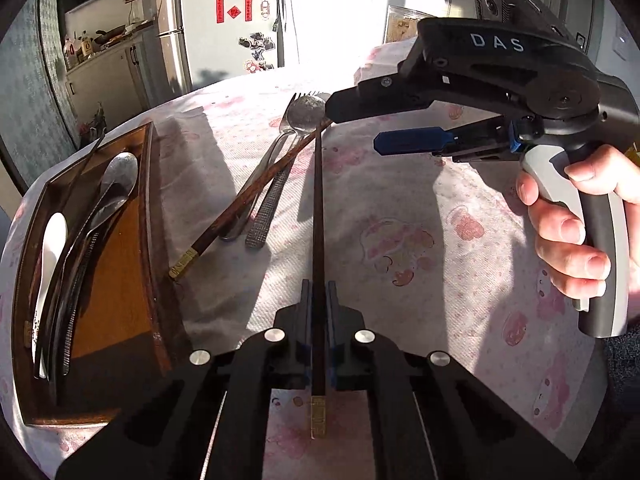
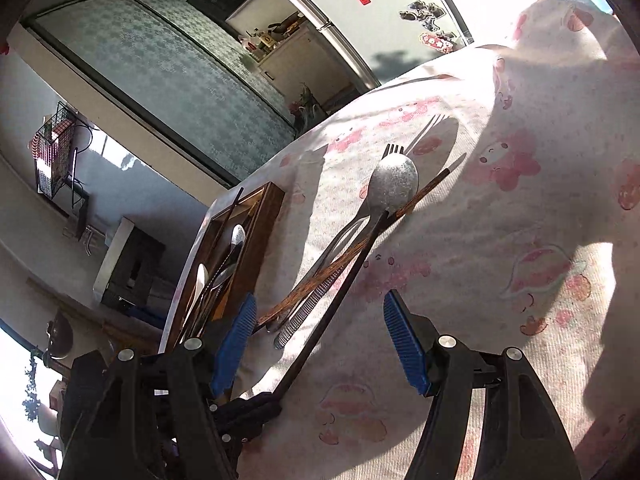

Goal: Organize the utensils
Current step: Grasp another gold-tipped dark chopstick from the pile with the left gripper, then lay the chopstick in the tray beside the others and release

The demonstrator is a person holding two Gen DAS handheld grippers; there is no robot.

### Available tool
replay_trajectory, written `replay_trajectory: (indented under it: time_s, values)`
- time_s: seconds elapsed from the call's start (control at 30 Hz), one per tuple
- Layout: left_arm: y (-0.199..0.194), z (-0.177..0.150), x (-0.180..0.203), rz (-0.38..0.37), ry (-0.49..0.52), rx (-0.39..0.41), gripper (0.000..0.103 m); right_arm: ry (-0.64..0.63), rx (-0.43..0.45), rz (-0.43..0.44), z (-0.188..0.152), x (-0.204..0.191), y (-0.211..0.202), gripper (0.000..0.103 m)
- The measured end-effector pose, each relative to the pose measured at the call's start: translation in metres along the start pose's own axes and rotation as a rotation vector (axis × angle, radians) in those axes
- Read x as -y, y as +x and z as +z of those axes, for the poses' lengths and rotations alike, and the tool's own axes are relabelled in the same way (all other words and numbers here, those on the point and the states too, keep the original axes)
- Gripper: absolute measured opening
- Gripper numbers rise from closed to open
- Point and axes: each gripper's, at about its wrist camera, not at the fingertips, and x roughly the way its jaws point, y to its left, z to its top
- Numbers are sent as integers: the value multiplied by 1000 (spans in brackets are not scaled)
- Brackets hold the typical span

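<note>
My left gripper (image 1: 319, 292) is shut on a dark chopstick (image 1: 318, 216), which runs straight ahead to the utensil pile; the chopstick also shows in the right wrist view (image 2: 336, 292). The pile holds a metal spoon (image 1: 306, 114), a fork (image 1: 280, 136), a brown chopstick (image 1: 248, 204) and a textured-handle utensil (image 1: 268, 208). My right gripper (image 2: 320, 336) is open and empty above the pile; it also shows in the left wrist view (image 1: 356, 124). A wooden tray (image 1: 148, 208) at left holds a white spoon (image 1: 50, 248), metal spoons and a chopstick.
The table wears a white cloth with pink prints (image 1: 400, 240). A fridge with red stickers (image 1: 234, 8) and a kitchen counter (image 1: 104, 56) stand beyond the table's far edge. A hand (image 1: 576, 220) holds the right gripper's handle.
</note>
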Motion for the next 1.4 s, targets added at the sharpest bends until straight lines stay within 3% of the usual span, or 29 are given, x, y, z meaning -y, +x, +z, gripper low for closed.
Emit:
replay_trajectory:
  time_s: [0.23,0.37,0.43,0.7,0.87,1.0,1.13,1.17,1.4]
  values:
    - [-30,11,9,-15,11,78,7,13,-15,4,-6,-10,11,63]
    - [-49,10,7,-13,14,108,7,-3,17,-2,-3,-26,3,25]
    - [-60,9,4,-8,14,126,7,-21,31,-2,0,-38,0,16]
    - [-111,-2,-28,52,-18,198,7,-112,24,43,12,-110,16,15]
    - [-121,-12,-76,106,-91,196,7,-171,-27,59,17,-153,66,15]
    - [-112,-22,-112,131,-153,171,7,-171,-86,26,18,-165,111,17]
    - [-98,-28,-135,150,-188,143,7,-171,-94,25,13,-164,122,46]
    - [-95,-28,-138,155,-192,140,7,-179,-85,20,13,-163,120,49]
    - [-69,-24,-148,172,-191,97,7,-198,-11,9,21,-143,77,55]
